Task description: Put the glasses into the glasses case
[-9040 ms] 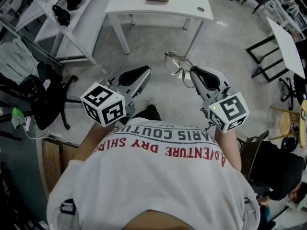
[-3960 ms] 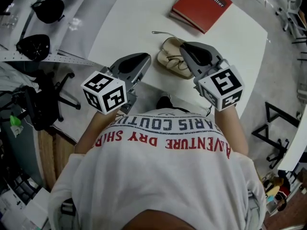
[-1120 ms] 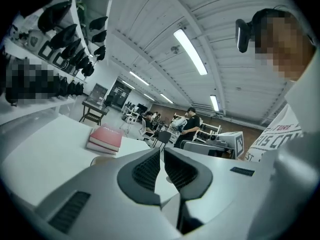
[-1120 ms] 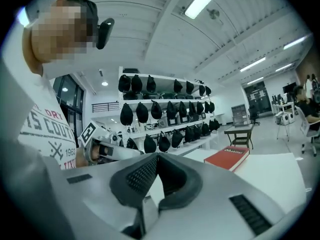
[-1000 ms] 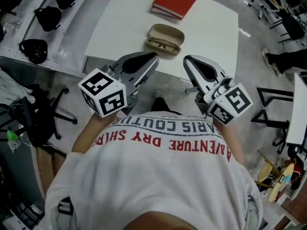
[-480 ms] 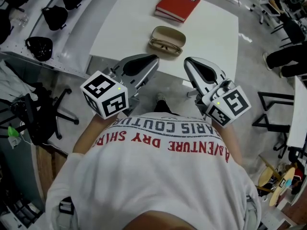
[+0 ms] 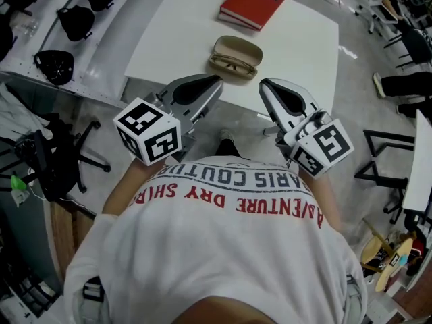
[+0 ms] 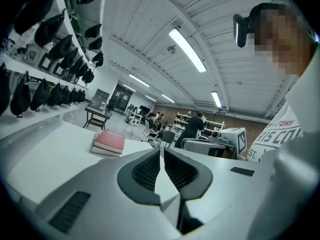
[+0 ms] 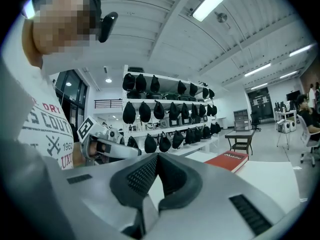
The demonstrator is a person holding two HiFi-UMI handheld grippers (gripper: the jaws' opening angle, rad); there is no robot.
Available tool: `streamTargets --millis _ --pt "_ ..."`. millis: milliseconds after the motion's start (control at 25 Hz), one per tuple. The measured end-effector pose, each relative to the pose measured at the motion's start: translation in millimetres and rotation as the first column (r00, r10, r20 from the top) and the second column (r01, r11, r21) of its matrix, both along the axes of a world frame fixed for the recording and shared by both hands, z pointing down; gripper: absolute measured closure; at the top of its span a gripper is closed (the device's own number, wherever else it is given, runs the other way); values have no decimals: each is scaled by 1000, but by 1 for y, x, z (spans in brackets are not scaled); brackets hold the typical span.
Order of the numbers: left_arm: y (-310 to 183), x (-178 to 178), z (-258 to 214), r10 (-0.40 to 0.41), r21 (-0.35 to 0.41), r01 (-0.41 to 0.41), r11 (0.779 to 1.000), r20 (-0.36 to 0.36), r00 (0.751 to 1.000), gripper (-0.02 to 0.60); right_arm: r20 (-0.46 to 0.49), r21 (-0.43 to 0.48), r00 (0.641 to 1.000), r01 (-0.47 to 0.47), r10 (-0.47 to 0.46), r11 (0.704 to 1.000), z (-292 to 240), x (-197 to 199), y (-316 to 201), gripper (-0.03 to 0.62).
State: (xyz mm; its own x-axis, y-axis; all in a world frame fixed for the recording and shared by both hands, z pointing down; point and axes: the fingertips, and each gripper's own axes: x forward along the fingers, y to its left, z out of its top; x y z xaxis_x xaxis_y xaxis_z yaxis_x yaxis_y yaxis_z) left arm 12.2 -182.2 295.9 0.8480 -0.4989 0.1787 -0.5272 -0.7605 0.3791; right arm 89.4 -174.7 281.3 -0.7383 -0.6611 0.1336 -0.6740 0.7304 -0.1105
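A tan glasses case (image 7: 234,54) lies open on the white table (image 7: 175,32), and the thin-framed glasses (image 7: 230,64) rest inside it. Both grippers hang level in front of the table's near edge, apart from the case. My left gripper (image 7: 217,81) (image 8: 161,152) is shut, with nothing between its dark ribbed pads (image 8: 147,171). My right gripper (image 7: 262,84) (image 9: 157,155) is also shut and holds nothing. The case is hidden behind the jaws in both gripper views.
A red book (image 7: 252,4) (image 8: 110,142) (image 9: 227,161) lies at the table's far side. Shelves with black bags (image 7: 54,63) stand to the left, with a black office chair (image 7: 57,150) below. Black table frames (image 7: 385,167) stand on the floor at right.
Nine seconds ago my right gripper carried the glasses above the floor; four seconds ago it was at the case. Now the glasses lie in the case. Over the last second nothing has visibly moved.
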Motion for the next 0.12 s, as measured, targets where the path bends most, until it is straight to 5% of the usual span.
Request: streamTargets --millis 120 --pt "-5 1 3 -1 -5 1 1000 1 1000 535 -1 -6 1000 0 0 1000 3 1 -6 571"
